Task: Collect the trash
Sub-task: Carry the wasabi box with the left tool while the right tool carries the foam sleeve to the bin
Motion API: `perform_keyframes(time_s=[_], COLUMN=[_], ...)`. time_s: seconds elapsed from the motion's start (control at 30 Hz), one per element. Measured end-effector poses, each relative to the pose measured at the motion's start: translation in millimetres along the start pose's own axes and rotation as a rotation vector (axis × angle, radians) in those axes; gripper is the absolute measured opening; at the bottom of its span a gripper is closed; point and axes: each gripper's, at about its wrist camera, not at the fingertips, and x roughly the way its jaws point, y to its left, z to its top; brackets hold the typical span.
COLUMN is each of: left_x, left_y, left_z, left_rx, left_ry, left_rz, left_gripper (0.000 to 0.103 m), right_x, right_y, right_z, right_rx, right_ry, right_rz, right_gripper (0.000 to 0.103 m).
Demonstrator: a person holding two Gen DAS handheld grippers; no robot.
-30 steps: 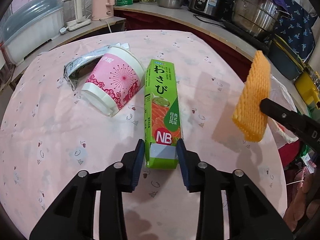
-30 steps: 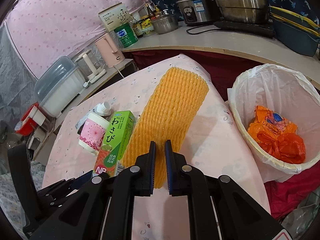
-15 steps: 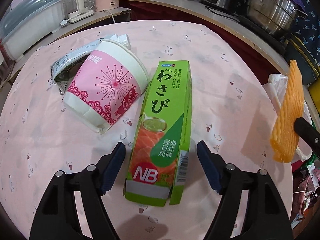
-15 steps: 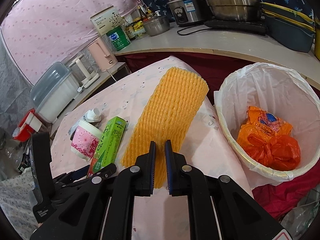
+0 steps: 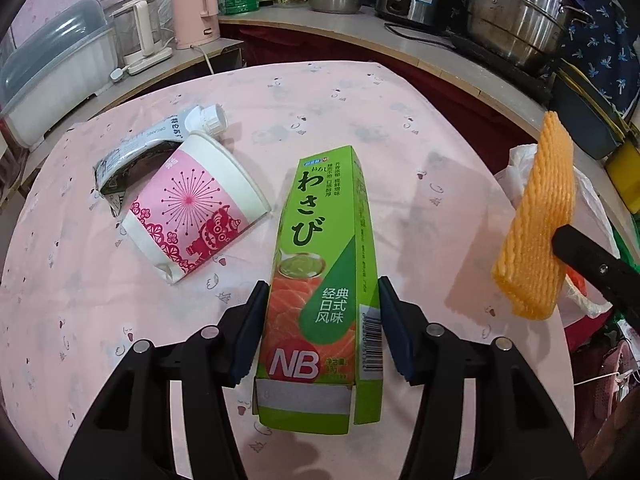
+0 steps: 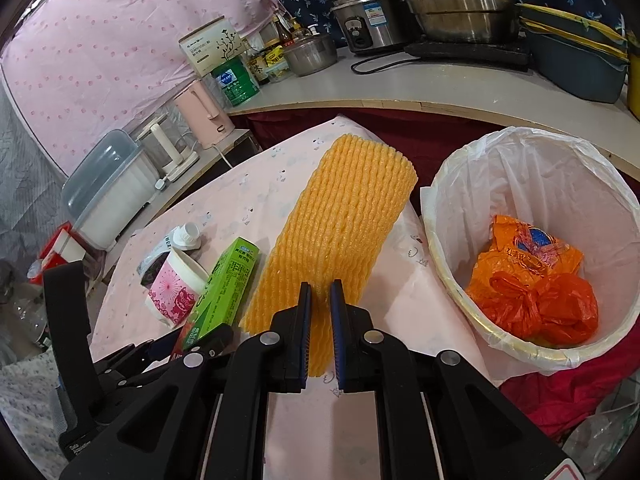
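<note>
A round table (image 5: pixel 400 128) under a pink printed cloth stands in a crowded kitchen, with a curved counter of pots behind it. Near the table's front edge lies a green wasabi box (image 5: pixel 326 280), its open flap end toward the camera. The left gripper (image 5: pixel 322 328) straddles that box and its jaws are closing; the blue pads sit at the box's long sides, seemingly just touching. Toward the left edge, a pink-and-white paper cup (image 5: pixel 192 208) lies on its side, and a crumpled grey pouch with a white cap (image 5: pixel 160 140) is tucked against it. At the table's right edge, the right gripper (image 6: pixel 320 320) has its jaws pinched narrowly on an orange foam net sleeve (image 6: pixel 340 220), held in the air. Just beyond that edge stands a white-lined trash bin (image 6: pixel 452 200) holding orange plastic bags (image 6: pixel 532 288).
</note>
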Motion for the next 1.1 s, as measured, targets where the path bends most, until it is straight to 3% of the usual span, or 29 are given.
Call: perform_keyframes(time_s=[0.53,1.1], left_x=[-41,-34], left_y=[-74,-186], left_z=[20,32], left_rx=[0.095,0.254], left_ry=[-0.083,-0.074], left_rz=[-0.063,-0.193], left_gripper=[0.051,0.051], right_x=[-52,-89], right_y=[-44,-142], right_z=[9,11], right_rx=[0.067,0.219], right_ry=[-0.098,-0.165], right_rz=[-0.017,-0.128], right_gripper=[0.009,0.009])
